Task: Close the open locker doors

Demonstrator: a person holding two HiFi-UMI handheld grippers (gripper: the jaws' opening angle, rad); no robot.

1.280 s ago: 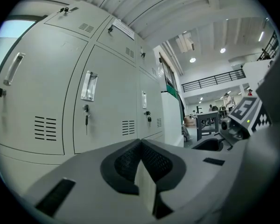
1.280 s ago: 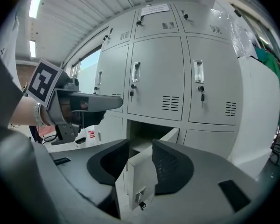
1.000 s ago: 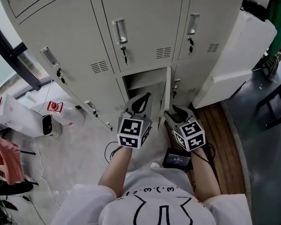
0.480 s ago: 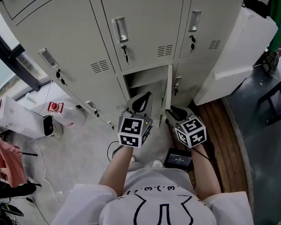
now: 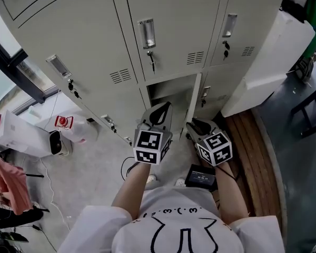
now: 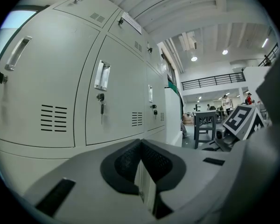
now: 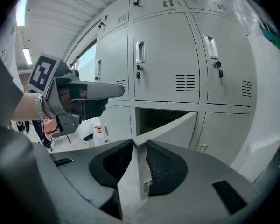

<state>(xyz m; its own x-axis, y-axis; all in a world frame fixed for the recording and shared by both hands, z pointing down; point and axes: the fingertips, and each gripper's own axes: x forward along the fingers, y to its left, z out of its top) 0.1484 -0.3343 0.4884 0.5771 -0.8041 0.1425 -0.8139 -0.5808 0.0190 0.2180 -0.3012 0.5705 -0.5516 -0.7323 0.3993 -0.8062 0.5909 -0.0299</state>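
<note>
The open locker door [image 5: 194, 101] is in the lower row of the lockers [image 5: 174, 30], in the middle column, and its free edge points to the person. The right tool [image 7: 136, 144] has just been closing and now clenches this edge. The left tool [image 6: 140, 143] is clenched on nothing, just left of the door.

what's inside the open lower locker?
The open locker shows only a dark cavity at the top, with nothing visible in it. The rest of the inside is covered by its half-open door, so anything lower down cannot be seen.
</note>
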